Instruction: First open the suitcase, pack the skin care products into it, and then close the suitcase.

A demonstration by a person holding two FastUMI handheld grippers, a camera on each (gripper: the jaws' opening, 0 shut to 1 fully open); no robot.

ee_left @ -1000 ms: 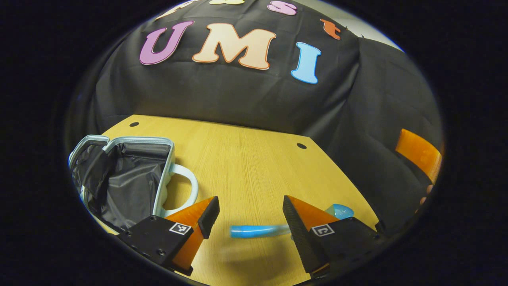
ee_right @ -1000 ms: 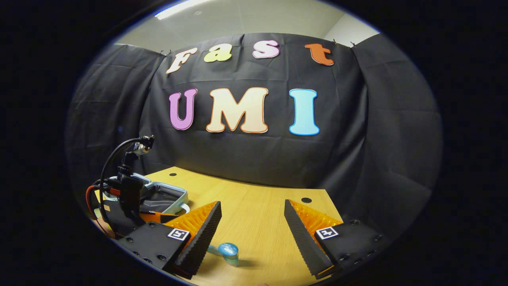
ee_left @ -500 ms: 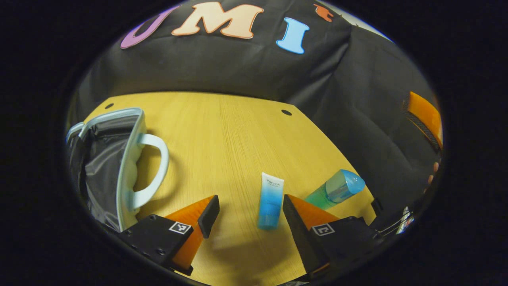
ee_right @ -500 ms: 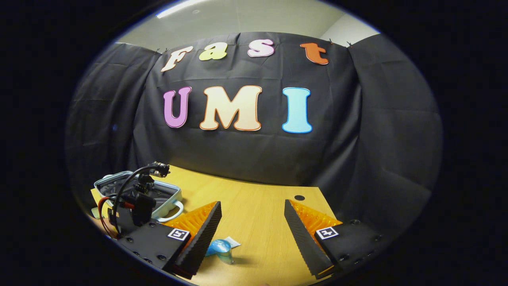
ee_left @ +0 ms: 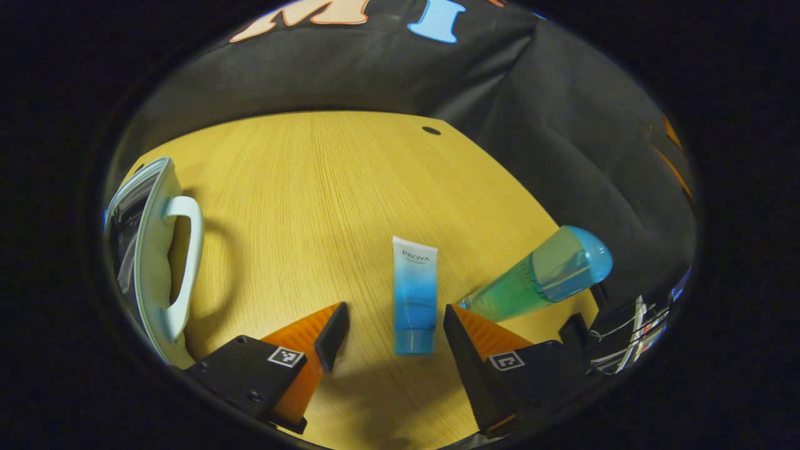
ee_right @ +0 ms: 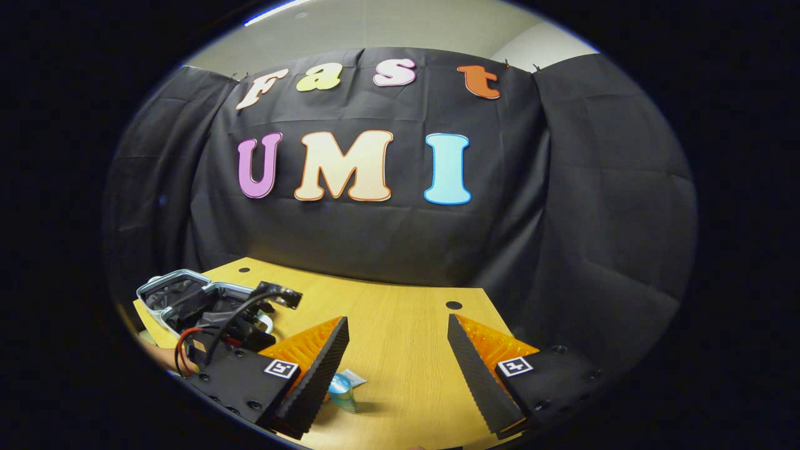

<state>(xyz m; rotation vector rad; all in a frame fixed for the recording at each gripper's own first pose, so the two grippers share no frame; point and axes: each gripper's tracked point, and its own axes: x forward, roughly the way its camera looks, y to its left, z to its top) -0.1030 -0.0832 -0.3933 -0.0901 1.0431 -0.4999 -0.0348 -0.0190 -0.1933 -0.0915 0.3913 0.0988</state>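
Note:
A blue-and-white tube (ee_left: 412,294) lies flat on the wooden table (ee_left: 325,187), its cap end between the open fingers of my left gripper (ee_left: 389,324), which hangs just above it. A green bottle with a blue cap (ee_left: 544,280) stands to the right of the tube. The pale blue suitcase (ee_left: 153,250) lies open at the far left, its handle (ee_left: 184,262) toward me. In the right gripper view my right gripper (ee_right: 397,340) is open and holds nothing; the bottle's cap (ee_right: 340,386) peeks beside its left finger, and the suitcase (ee_right: 187,300) lies open farther left.
The black cloth wall closes the table's back and right side. The table's right edge (ee_left: 519,181) runs close to the bottle. In the right gripper view, the left gripper's body and cables (ee_right: 231,322) stand in front of the suitcase. Two round holes mark the tabletop's back corners (ee_right: 454,305).
My left gripper has swung right and tilted down from the suitcase until the tube lies between its fingers. The right gripper has drifted slightly and stays open.

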